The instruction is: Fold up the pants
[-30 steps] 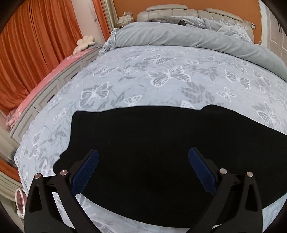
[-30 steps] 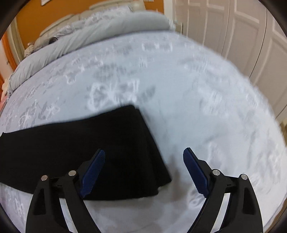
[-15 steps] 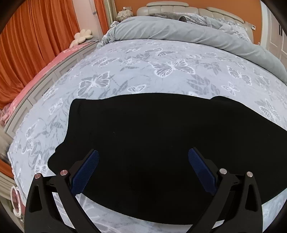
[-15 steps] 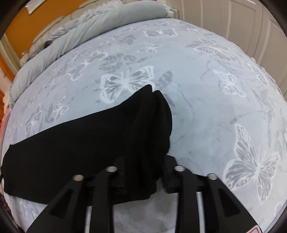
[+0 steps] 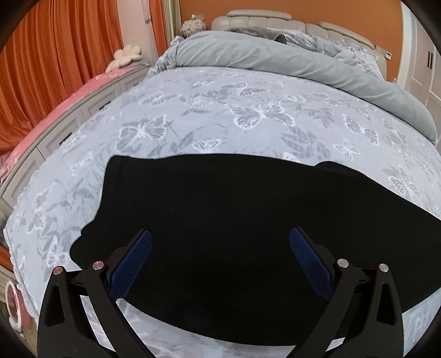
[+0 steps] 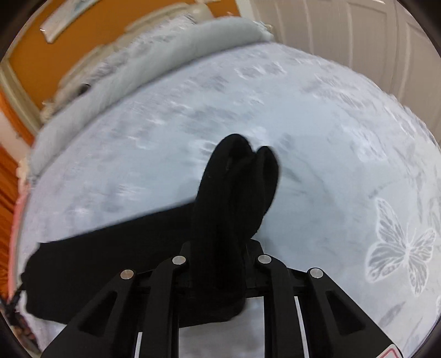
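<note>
The left gripper [image 5: 220, 250] hangs with its jaws spread wide above the near-left part of the black pants [image 5: 234, 220], its blue pads [image 5: 129, 264] gripping nothing; a fair guess is that it waits over the broad end, probably the waist, so it can pin or pick up that side once the other end comes across. The pants lie flat on the bedspread [image 5: 248, 110], stretched lengthwise from left to right across the bed near its front edge. At the far right end the right gripper [image 6: 220, 272] is clamped tight on a bunch of the pants [image 6: 234, 192], most likely the leg ends, and the cloth stands up out of the jaws in two rounded lobes clear of the bedspread [image 6: 330, 137], which suits carrying that end over toward the waist for a fold in half. The left wrist view alone shows the flat wide end, the orange curtain [image 5: 55, 55], the rolled grey duvet [image 5: 275, 57] and the headboard [image 5: 275, 22] sharply, but not the grip itself. The right wrist view alone shows that grip and the lifted cloth, plus white doors [image 6: 358, 41] behind; its background is smeared, so the butterfly print reads clearly only at the right edge
</note>
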`<action>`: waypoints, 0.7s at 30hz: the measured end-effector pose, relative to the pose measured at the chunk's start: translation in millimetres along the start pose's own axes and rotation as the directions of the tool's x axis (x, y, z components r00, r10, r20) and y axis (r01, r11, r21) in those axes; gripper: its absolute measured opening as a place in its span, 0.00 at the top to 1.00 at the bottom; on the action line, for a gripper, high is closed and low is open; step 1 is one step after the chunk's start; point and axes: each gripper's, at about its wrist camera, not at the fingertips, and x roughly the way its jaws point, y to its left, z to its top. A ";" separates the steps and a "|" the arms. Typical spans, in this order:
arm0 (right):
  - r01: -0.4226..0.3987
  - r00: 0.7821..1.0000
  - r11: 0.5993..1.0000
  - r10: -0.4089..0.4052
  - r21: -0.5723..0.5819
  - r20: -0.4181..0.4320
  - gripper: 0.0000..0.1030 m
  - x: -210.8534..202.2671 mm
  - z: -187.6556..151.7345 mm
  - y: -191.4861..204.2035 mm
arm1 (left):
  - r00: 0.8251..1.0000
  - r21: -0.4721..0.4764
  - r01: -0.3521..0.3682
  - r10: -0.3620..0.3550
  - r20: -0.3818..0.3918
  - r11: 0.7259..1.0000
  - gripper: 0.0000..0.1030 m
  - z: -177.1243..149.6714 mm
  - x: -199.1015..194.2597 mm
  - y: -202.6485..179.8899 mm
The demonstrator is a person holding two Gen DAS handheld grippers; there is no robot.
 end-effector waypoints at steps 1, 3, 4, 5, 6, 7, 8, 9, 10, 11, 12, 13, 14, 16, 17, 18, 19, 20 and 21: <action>-0.034 0.999 0.998 0.034 -0.048 0.012 0.85 -9.1 0.4 25.1 | 1.000 -0.009 0.010 -0.010 0.004 1.000 0.05 0.7 -2.6 1.8; -0.120 0.993 0.981 0.121 -0.153 0.000 0.85 -21.0 -5.3 86.8 | 0.999 -0.036 0.035 -0.035 0.005 0.999 0.05 1.9 -5.7 7.3; -0.154 0.988 0.968 0.154 -0.200 -0.016 0.85 -22.2 -11.1 116.1 | 0.999 -0.052 0.048 -0.048 0.003 0.997 0.05 2.9 -7.0 11.1; -0.194 0.981 0.950 0.190 -0.246 -0.040 0.84 -20.8 -19.4 147.5 | 0.998 -0.062 0.056 -0.056 0.002 0.997 0.05 3.3 -7.8 14.1; -0.236 0.972 0.926 0.223 -0.293 -0.081 0.84 -15.1 -31.0 181.9 | 0.998 -0.075 0.064 -0.064 0.001 0.995 0.05 3.9 -9.0 18.0; -0.265 0.964 0.906 0.239 -0.332 -0.116 0.84 -7.5 -43.4 211.0 | 0.998 -0.083 0.067 -0.067 0.002 0.994 0.05 4.0 -10.1 20.5; -0.299 0.953 0.876 0.254 -0.379 -0.163 0.84 5.5 -62.0 247.5 | 0.998 -0.091 0.068 -0.068 0.005 0.993 0.05 3.8 -11.6 23.8; -0.315 0.947 0.855 0.256 -0.412 -0.193 0.84 15.7 -76.3 271.0 | 0.998 -0.098 0.069 -0.069 0.008 0.993 0.05 4.2 -13.0 27.0; -0.325 0.943 0.837 0.251 -0.441 -0.218 0.84 26.5 -90.8 293.0 | 0.998 -0.107 0.070 -0.069 0.012 0.992 0.05 4.5 -14.6 31.3; -0.331 0.939 0.822 0.240 -0.463 -0.246 0.84 38.7 -105.9 312.6 | 0.997 -0.115 0.071 -0.070 0.015 0.991 0.05 4.5 -15.7 34.9; -0.340 0.933 0.796 0.218 -0.500 -0.288 0.84 57.9 -126.5 337.0 | 0.997 -0.121 0.073 -0.072 0.017 0.990 0.05 4.3 -16.3 38.1; -0.338 0.929 0.778 0.186 -0.530 -0.319 0.82 74.5 -143.4 353.0 | 0.997 -0.125 0.076 -0.076 0.012 0.989 0.05 4.7 -15.0 42.1; -0.324 0.929 0.767 0.148 -0.554 -0.339 0.71 87.9 -156.6 363.0 | 0.997 -0.128 0.081 -0.081 0.006 0.989 0.05 4.8 -13.6 44.8; -0.269 0.953 0.726 0.105 -0.633 -0.284 0.58 89.7 -176.5 378.6 | 0.995 -0.136 0.094 -0.097 -0.008 0.986 0.05 4.8 -10.2 51.2; -0.268 0.955 0.716 0.108 -0.645 -0.277 0.46 83.5 -178.8 381.4 | 0.995 -0.140 0.101 -0.104 -0.014 0.985 0.05 5.0 -9.2 55.2; -0.284 0.951 0.713 0.125 -0.642 -0.282 0.43 69.7 -179.1 383.4 | 0.994 -0.145 0.105 -0.109 -0.016 0.984 0.05 5.2 -8.8 60.0; -0.301 0.949 0.711 0.156 -0.636 -0.275 0.43 54.0 -178.6 383.0 | 0.993 -0.161 0.116 -0.120 -0.013 0.980 0.05 5.7 -9.4 67.2; -0.308 0.949 0.709 0.182 -0.634 -0.257 0.43 38.1 -177.7 379.8 | 0.991 -0.175 0.128 -0.131 -0.008 0.976 0.05 6.1 -10.0 74.2; -0.304 0.952 0.713 0.205 -0.632 -0.227 0.40 17.9 -174.6 372.9 | 0.990 -0.199 0.134 -0.138 -0.003 0.971 0.05 7.1 -10.8 84.5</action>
